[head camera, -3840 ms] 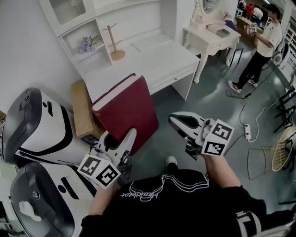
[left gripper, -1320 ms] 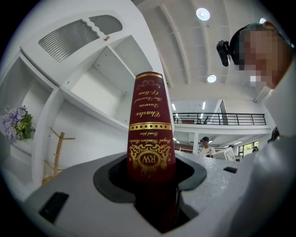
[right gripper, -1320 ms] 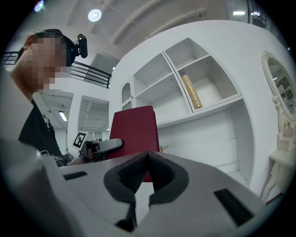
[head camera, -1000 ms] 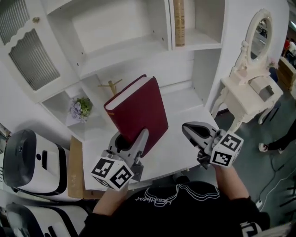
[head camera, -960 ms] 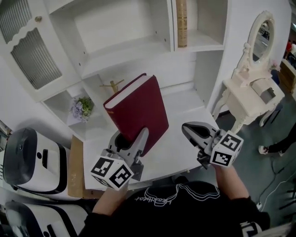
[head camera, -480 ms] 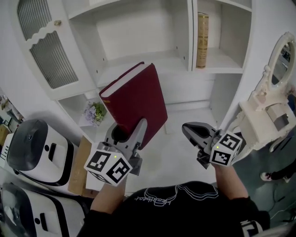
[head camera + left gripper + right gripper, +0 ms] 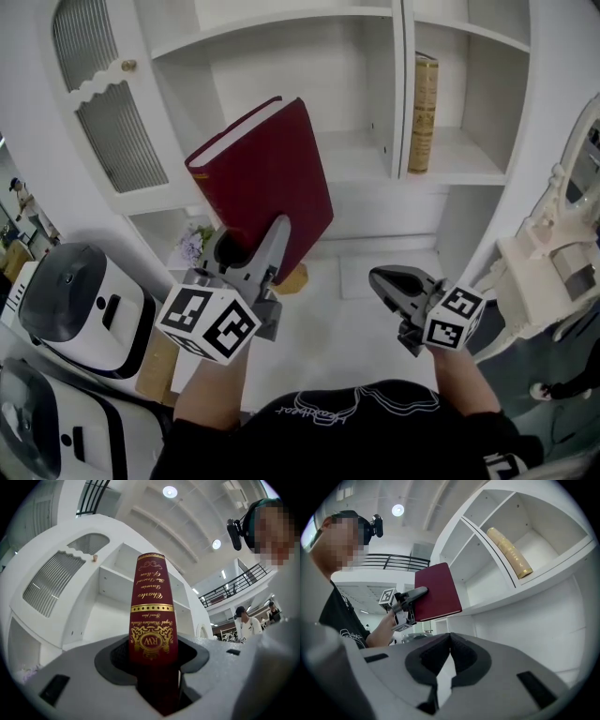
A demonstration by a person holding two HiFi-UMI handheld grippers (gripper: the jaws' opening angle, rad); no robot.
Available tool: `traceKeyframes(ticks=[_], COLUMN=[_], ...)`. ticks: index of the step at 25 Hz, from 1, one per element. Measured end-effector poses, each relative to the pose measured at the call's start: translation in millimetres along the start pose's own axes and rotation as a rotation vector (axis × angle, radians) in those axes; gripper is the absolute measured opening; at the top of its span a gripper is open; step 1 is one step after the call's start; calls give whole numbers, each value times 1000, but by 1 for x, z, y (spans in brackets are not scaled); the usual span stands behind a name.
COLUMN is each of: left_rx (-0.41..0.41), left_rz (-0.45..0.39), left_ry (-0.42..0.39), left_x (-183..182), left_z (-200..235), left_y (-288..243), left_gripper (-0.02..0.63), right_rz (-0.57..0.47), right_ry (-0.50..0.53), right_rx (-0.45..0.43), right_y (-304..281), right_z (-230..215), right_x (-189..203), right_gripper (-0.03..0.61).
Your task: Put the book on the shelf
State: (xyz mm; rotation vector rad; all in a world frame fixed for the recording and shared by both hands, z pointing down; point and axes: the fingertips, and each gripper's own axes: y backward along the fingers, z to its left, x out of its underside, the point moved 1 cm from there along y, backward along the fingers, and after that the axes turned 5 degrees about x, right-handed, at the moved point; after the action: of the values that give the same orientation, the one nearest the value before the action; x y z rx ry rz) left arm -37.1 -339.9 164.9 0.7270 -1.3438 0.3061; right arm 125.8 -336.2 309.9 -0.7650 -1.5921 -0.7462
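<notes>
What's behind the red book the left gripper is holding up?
The wide middle shelf compartment: white back wall and board, nothing on the part that shows. The red book covers its lower left corner, so that part is hidden.

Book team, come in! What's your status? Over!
Left gripper shut on red book, held up before the shelf. Right gripper shut, empty. Tan book stands in right compartment; middle compartment bare.
</notes>
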Motion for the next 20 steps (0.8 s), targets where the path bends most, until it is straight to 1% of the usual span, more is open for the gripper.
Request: traceKeyframes(ticks=[3, 8, 14, 20], left_rx=[-21, -64, -127, -188], left_rz=[-16, -15, -16, 15], left_ry=[-38, -95, -111, -124], left_x=[-10, -17, -23, -16], left_z=[10, 31, 58, 83], left_y=[-13, -32, -50, -72], left_gripper=[215, 215, 215, 215], right_rz=[-2, 4, 8, 32], right_ry=[-12, -14, -23, -46], right_rx=[1, 6, 1, -19], right_y=[0, -1, -4, -11], right_z=[-10, -24, -36, -43], right_x=[2, 7, 8, 21], right_gripper=[0, 0, 0, 0])
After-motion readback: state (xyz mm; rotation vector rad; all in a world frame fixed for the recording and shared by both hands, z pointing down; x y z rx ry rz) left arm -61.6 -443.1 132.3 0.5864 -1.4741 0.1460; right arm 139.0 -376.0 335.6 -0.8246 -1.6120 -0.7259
